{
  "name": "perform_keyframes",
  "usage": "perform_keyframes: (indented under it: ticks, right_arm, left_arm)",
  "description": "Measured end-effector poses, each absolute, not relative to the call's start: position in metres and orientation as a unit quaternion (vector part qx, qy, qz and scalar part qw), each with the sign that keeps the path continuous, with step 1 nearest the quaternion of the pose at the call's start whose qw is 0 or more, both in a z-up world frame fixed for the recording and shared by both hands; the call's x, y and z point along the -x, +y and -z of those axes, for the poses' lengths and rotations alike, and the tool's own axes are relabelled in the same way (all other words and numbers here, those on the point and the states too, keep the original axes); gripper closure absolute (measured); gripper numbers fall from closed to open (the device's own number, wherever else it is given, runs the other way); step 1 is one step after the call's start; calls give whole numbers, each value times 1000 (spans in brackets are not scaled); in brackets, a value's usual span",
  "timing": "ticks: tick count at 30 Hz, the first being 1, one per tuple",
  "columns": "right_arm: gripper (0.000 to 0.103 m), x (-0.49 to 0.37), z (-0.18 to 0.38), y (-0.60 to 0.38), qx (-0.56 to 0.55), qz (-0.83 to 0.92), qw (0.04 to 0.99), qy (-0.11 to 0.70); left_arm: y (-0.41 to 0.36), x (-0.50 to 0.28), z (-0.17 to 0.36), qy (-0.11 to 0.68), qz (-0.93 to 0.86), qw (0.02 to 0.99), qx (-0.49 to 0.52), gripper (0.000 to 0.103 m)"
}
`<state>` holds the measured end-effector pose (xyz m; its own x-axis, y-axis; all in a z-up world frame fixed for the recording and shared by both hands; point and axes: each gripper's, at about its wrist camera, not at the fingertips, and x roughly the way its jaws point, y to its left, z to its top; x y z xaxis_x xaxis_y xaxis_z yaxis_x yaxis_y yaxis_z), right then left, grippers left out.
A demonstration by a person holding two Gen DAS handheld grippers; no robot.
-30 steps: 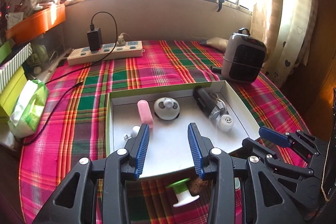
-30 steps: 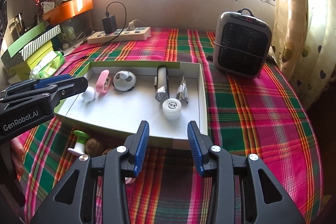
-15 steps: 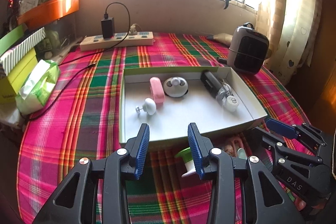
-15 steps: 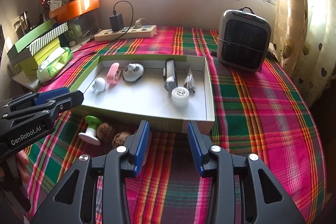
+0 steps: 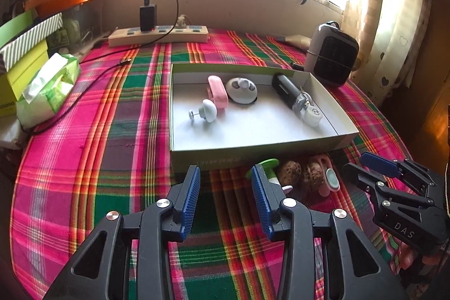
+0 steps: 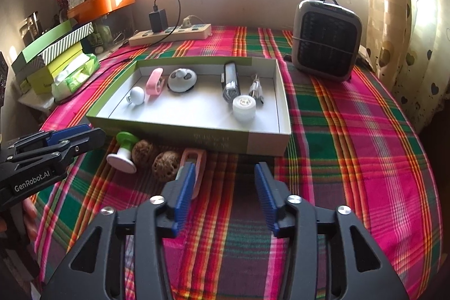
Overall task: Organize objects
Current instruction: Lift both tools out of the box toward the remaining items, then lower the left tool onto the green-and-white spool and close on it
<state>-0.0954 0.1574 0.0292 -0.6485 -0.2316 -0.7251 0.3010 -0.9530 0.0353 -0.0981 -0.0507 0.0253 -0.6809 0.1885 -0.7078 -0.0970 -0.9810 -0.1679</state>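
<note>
A shallow green-and-white box (image 5: 253,152) (image 6: 267,144) sits on the plaid tablecloth. Inside lie a white knob (image 5: 208,110), a pink clip (image 5: 218,90), a round white gadget (image 5: 242,90), a dark cylinder (image 5: 287,90) and a white spool (image 6: 244,107). In front of the box lie a green-and-white spool (image 6: 123,151), two brown walnuts (image 6: 166,165) and a pink clip (image 6: 194,167). My left gripper (image 5: 225,187) is open and empty, just short of the box's front wall. My right gripper (image 6: 223,184) is open and empty, beside the pink clip.
A small heater (image 6: 326,44) stands at the back right. A power strip with a charger (image 5: 157,34) lies at the back. Stacked boxes (image 6: 53,55) and a tissue pack (image 5: 46,89) sit at the left edge. A curtain (image 6: 407,18) hangs on the right.
Both grippers have pulled back from over the box toward the table's near side. The loose objects in front of the box have come into fuller view. Both stay open.
</note>
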Motion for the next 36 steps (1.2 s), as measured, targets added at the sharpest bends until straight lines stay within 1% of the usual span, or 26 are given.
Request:
perform_keyframes:
  ticks: [4,9,14,30,32,36]
  right_arm:
    - [56,92,-26,161,-396,906,145,41]
    - [56,91,-24,161,-400,904,149,36]
    - [56,91,-22,161,-404,902,149,34]
    - [55,91,-19,165,-413,900,140,15]
    - [55,91,-19,167,-415,900,136,12]
    - [55,90,-19,169,-416,900,130,7]
  left_arm:
    - [-54,97,-19,-71,-909,87,401,66]
    - [-51,98,-15,-93,-900,123,408,62]
    - [-43,98,-16,-88,-898,138,409,59]
    - [-26,98,-15,-53,-889,164,424,58]
    - [-22,99,-13,-48,-885,172,429,56]
    - [-18,99,-10,-41,-883,173,435,55]
